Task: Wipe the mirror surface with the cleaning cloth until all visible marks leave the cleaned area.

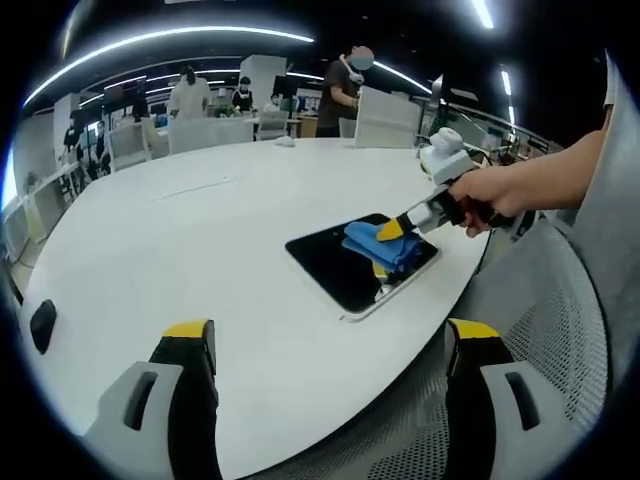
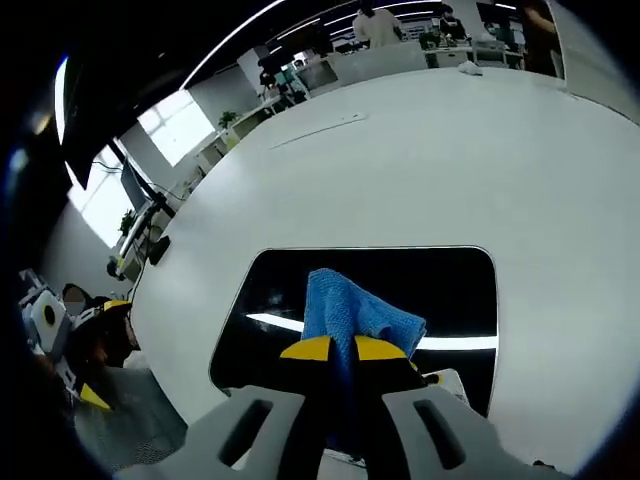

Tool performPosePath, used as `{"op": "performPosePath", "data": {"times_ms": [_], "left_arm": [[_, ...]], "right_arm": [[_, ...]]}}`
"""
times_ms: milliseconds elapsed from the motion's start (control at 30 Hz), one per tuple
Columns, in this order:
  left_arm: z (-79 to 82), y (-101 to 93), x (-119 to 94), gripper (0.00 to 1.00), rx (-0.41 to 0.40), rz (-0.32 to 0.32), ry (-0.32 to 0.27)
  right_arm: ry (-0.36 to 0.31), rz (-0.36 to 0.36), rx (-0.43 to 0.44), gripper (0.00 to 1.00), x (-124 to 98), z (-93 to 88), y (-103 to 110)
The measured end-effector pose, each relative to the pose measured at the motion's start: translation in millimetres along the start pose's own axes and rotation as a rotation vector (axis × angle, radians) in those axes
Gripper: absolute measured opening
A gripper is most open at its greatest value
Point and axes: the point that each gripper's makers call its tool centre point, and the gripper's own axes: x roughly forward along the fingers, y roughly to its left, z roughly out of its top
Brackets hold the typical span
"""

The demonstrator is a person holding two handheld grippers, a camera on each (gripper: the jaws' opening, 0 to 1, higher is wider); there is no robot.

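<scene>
A flat, dark, glossy mirror [image 1: 355,262] with rounded corners and a thin pale frame is seen lying on a large, smooth white table [image 1: 180,260], close to its near curved edge. A blue cleaning cloth [image 1: 385,245], soft and bunched into folds, rests on the mirror's glass toward the edge nearest the right gripper [image 1: 392,229]. In the right gripper view the cloth [image 2: 352,318] is pinched between the yellow-tipped fingers [image 2: 310,349], which are closed almost together on it, and ceiling lights are reflected as a bright streak across the mirror [image 2: 455,290]. The right gripper is held by a person's hand [image 1: 482,195] reaching in over the table's edge beside the mirror.

The left gripper [image 1: 330,345] is held well back from the mirror, at the near edge of the table; its fingers [image 1: 190,345] are spread wide apart with nothing between them. A grey mesh chair [image 1: 560,320] is seen just off the table's edge near the mirror. Far beyond the mirror, across the table, white chairs [image 1: 205,133] and several standing people [image 1: 342,92] are visible in an office room.
</scene>
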Motion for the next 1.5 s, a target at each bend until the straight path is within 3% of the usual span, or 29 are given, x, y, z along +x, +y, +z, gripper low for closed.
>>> {"op": "performPosePath", "data": {"times_ms": [500,600,1500], "left_arm": [[0.5,-0.8,-0.6,0.94,0.0,0.01,0.008],[0.8,-0.8,-0.9,0.94,0.002,0.01,0.007],[2.9,-0.8,-1.2,0.97,-0.016,0.004,-0.003]], "right_arm": [[0.0,-0.028,-0.01,0.01,-10.0,-0.1,-25.9],[-0.01,-0.032,0.05,0.01,-10.3,1.0,-33.8],[-0.02,-0.09,0.071,0.01,-31.1,-0.1,-54.9]]}}
